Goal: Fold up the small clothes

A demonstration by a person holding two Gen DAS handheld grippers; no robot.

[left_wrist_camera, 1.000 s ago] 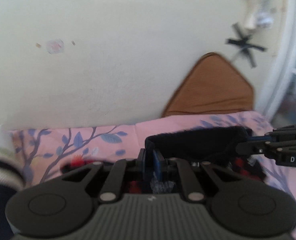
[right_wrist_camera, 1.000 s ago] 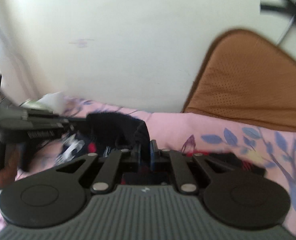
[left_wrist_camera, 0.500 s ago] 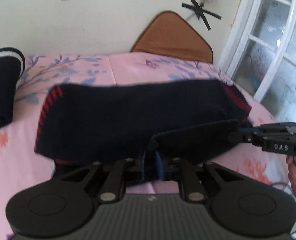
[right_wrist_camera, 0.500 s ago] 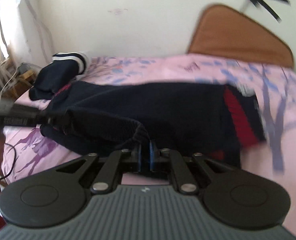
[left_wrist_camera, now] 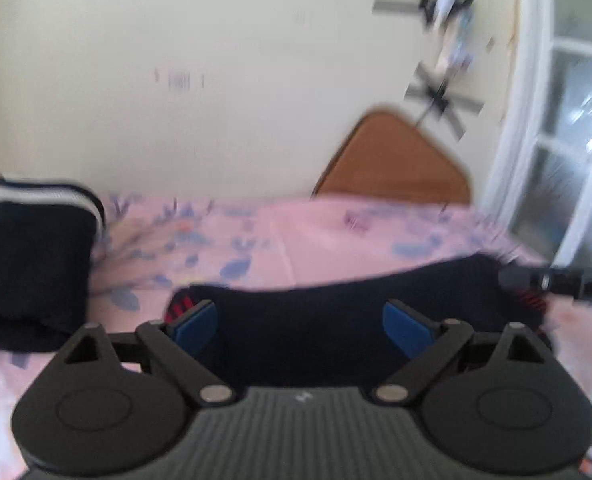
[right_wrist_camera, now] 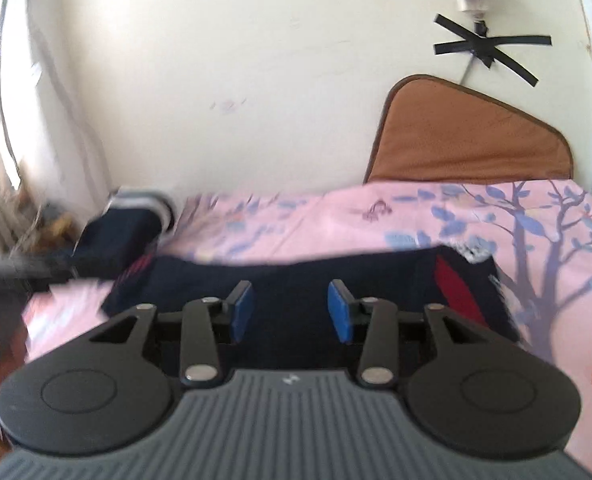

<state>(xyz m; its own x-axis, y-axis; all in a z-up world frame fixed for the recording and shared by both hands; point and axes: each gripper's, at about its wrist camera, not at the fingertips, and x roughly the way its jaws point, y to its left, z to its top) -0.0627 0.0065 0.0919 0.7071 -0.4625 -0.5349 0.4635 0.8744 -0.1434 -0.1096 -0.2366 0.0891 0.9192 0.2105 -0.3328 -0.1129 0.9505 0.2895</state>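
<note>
On the pink sheet (right_wrist_camera: 328,220) the dark sweater (right_wrist_camera: 296,284) lies flat, long axis running left to right, red-striped ends at both sides — left gripper (left_wrist_camera: 302,326) and right gripper (right_wrist_camera: 292,310) both spread wide over it, gripping nothing.

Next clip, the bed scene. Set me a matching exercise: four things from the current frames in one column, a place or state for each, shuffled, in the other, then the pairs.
Things:
1. left gripper
2. dark garment with red stripes
3. folded navy garment with white stripes
4. brown cushion

Places or states:
A. leans against the wall at the far side of the bed
B. jaws open, nothing between them
C. spread flat on the pink floral sheet
D. sits at the left edge of the bed

Pairs: 1-B, 2-C, 3-D, 4-A
</note>
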